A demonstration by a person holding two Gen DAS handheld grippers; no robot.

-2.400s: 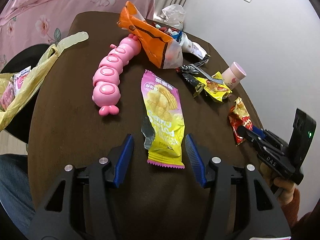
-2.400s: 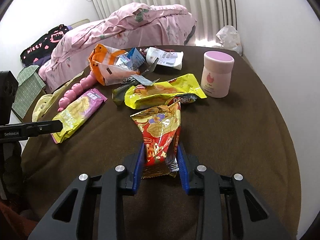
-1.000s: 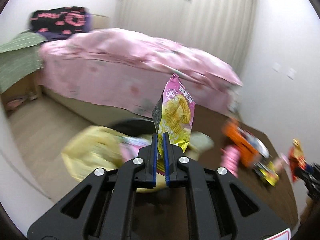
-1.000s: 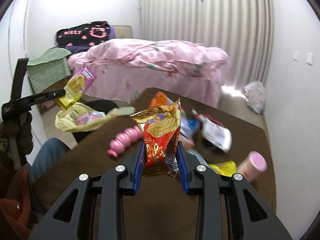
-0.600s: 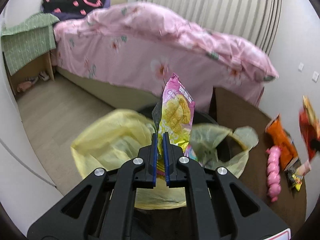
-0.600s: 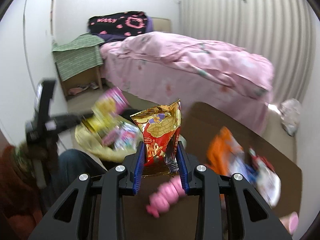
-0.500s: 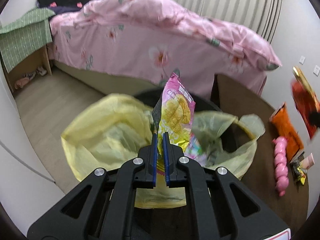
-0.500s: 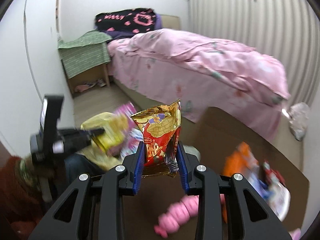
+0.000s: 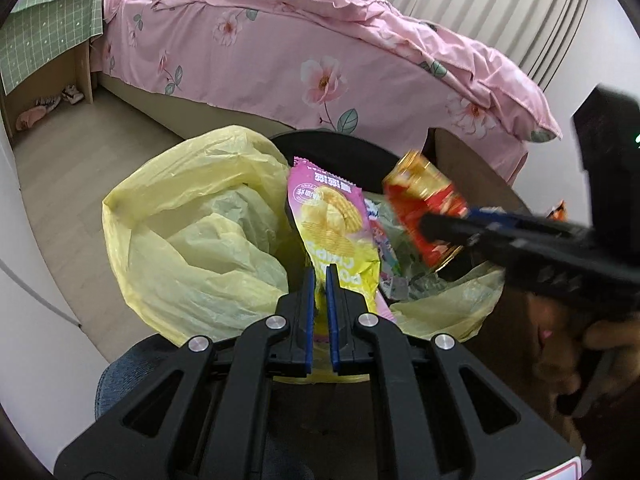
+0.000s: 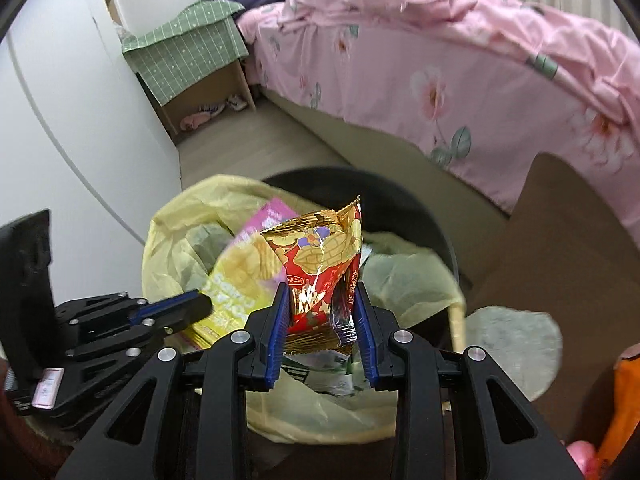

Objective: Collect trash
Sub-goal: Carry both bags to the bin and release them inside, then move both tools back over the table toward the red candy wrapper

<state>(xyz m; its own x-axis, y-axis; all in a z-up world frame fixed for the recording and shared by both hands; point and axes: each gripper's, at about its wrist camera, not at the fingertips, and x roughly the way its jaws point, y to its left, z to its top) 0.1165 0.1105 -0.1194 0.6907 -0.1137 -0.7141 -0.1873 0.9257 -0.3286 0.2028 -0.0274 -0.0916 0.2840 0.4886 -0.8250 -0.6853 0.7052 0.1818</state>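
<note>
My left gripper (image 9: 320,280) is shut on a pink and yellow chip wrapper (image 9: 336,224) and holds it over the open yellow trash bag (image 9: 200,240) that lines a black bin (image 9: 332,148). My right gripper (image 10: 320,300) is shut on a red and gold snack wrapper (image 10: 320,256), also above the bag (image 10: 404,276). The right gripper (image 9: 452,224) with its red wrapper (image 9: 428,212) reaches in from the right in the left wrist view. The left gripper (image 10: 200,300) and chip wrapper (image 10: 240,268) show at the left in the right wrist view. Other wrappers lie inside the bag.
A bed with a pink floral cover (image 9: 320,40) stands behind the bin. The brown table (image 10: 560,248) is to the right, with an orange wrapper (image 10: 624,400) at its edge. A green-covered side table (image 10: 188,40) stands by the white wall.
Both grippers have moved closer to the bin and now hang over the open bag. The right gripper has come in beside the left. Both still hold their wrappers.
</note>
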